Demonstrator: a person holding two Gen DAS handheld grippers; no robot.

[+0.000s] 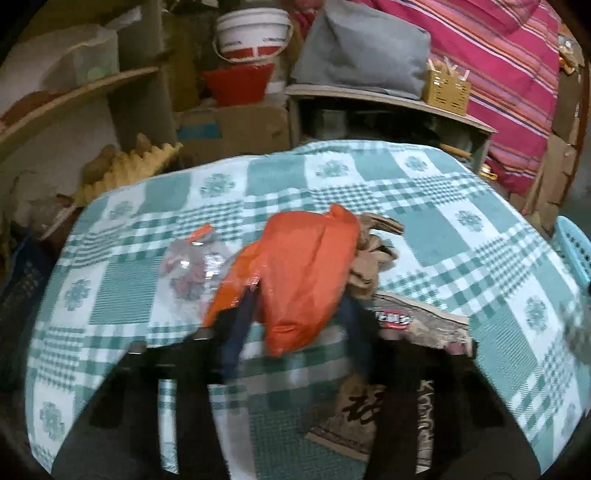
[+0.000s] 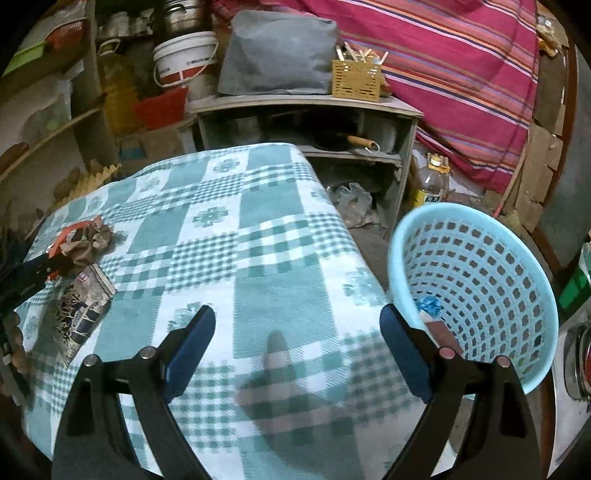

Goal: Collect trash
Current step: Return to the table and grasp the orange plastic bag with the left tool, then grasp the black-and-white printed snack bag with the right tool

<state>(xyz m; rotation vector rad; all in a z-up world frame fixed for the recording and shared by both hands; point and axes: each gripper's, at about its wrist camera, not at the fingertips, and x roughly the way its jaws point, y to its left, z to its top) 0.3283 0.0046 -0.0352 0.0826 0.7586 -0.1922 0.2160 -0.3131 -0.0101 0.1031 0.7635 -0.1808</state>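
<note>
An orange plastic bag (image 1: 303,273) lies on the green checked tablecloth (image 1: 461,258), between the fingers of my left gripper (image 1: 295,302); the jaws stand around it, and I cannot tell if they grip it. Crumpled brown paper (image 1: 373,254) lies right behind it, a clear wrapper with orange trim (image 1: 192,266) to its left, and a printed snack packet (image 1: 417,325) to its right. My right gripper (image 2: 295,332) is open and empty over the table's right edge. The blue mesh basket (image 2: 480,288) stands right of it, with a blue scrap (image 2: 428,304) inside.
A grey shelf unit (image 2: 303,110) with a grey bag and a yellow holder stands behind the table. A white bucket (image 1: 253,33), a red tub (image 1: 236,85) and cardboard boxes crowd the back left. A striped pink cloth (image 2: 461,74) hangs at the right. An oil bottle (image 2: 432,181) stands on the floor.
</note>
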